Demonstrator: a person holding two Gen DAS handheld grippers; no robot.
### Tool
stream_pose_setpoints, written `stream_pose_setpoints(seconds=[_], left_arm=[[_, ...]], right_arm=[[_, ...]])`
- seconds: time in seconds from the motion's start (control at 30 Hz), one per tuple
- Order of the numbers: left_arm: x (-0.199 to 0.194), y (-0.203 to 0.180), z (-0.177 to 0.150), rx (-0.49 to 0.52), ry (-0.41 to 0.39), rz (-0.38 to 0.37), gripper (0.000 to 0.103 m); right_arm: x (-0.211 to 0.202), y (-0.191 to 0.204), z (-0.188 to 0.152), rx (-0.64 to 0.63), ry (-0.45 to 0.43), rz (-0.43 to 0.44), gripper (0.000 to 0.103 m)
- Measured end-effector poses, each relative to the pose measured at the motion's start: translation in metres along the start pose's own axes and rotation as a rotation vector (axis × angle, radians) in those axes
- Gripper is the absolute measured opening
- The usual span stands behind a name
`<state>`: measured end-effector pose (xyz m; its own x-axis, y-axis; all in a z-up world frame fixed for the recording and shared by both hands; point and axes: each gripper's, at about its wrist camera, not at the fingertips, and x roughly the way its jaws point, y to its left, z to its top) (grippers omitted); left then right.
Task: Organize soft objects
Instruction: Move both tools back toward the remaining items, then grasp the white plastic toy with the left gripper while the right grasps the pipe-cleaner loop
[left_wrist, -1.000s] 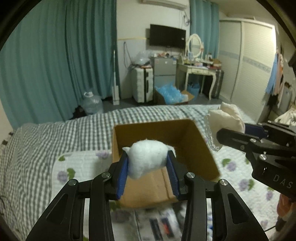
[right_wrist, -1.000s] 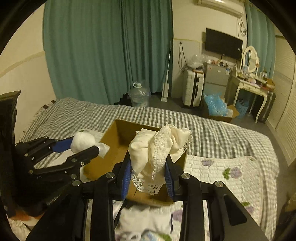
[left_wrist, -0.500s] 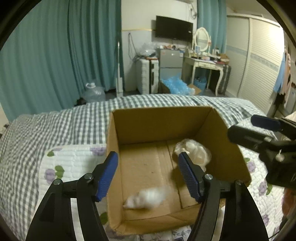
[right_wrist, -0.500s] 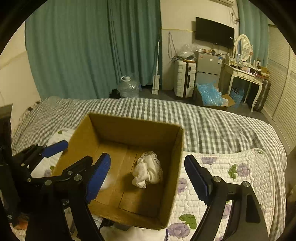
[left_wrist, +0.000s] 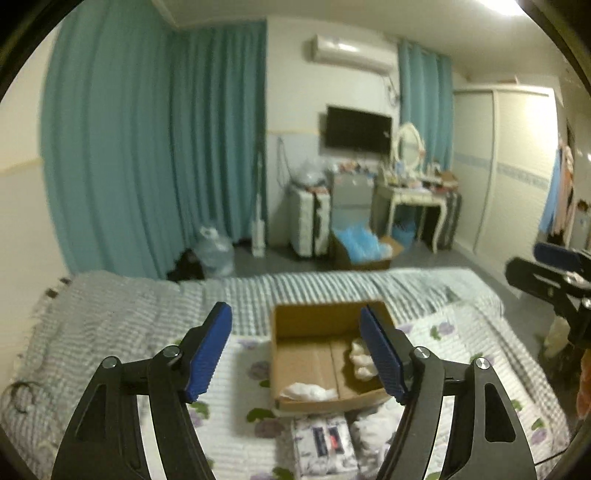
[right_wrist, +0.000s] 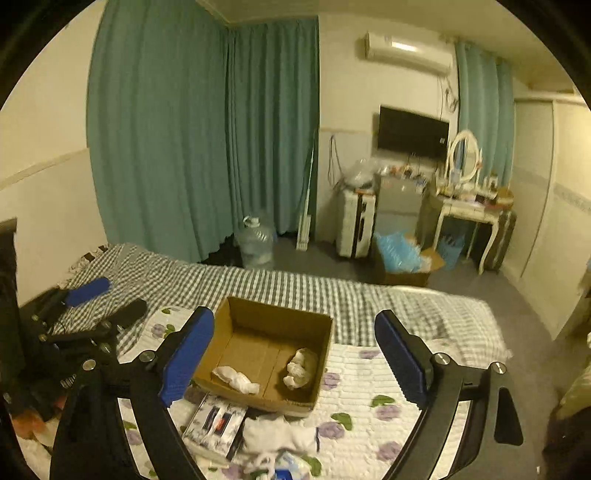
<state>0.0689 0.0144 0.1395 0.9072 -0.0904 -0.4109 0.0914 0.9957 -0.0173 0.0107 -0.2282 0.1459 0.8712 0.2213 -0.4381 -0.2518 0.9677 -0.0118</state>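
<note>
Both items are dropped since a second ago: left claw (left_wrist: 295, 350) and right claw (right_wrist: 293, 354) are released and empty, fluff (right_wrist: 236, 379) and lace cloth (right_wrist: 301, 367) lie in box (right_wrist: 277, 317) ahead-below, further pile (right_wrist: 277, 435) is left.

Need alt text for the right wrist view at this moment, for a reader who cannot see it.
The open right gripper hangs empty above an open brown cardboard box on a floral quilted bed cover. Inside the box lie a white fluffy cloth and a cream lace-trimmed bundle. The left gripper, also open, shows at the left edge.
</note>
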Motion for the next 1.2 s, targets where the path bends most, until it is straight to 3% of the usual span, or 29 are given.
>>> stream_pose_setpoints(seconds=[0.27, 0.37, 0.5, 0.77, 1.03, 1.2], left_arm=[[-0.088, 0.004, -0.014, 0.054, -0.064, 0.008, 0.073], [-0.095, 0.009, -0.026, 0.046, -0.06, -0.027, 0.073], [-0.09, 0.011, -0.048, 0.057, -0.04, -0.01, 0.073], [-0.041, 0.014, -0.109, 0.013, 0.074, -0.019, 0.072], [0.031, 0.018, -0.189, -0.034, 0.26, -0.003, 0.072], [0.059, 0.018, -0.219, -0.057, 0.351, -0.002, 0.072]], right_arm=[[-0.089, 0.028, -0.016, -0.033, -0.036, 0.032, 0.089], [-0.107, 0.038, -0.031, -0.045, -0.035, 0.027, 0.089], [-0.112, 0.047, -0.056, -0.062, -0.04, -0.001, 0.089], [-0.032, 0.04, -0.12, -0.029, 0.126, -0.022, 0.09], [0.062, 0.036, -0.199, -0.017, 0.315, 0.003, 0.089], [0.108, 0.037, -0.244, -0.009, 0.442, 0.018, 0.08]])
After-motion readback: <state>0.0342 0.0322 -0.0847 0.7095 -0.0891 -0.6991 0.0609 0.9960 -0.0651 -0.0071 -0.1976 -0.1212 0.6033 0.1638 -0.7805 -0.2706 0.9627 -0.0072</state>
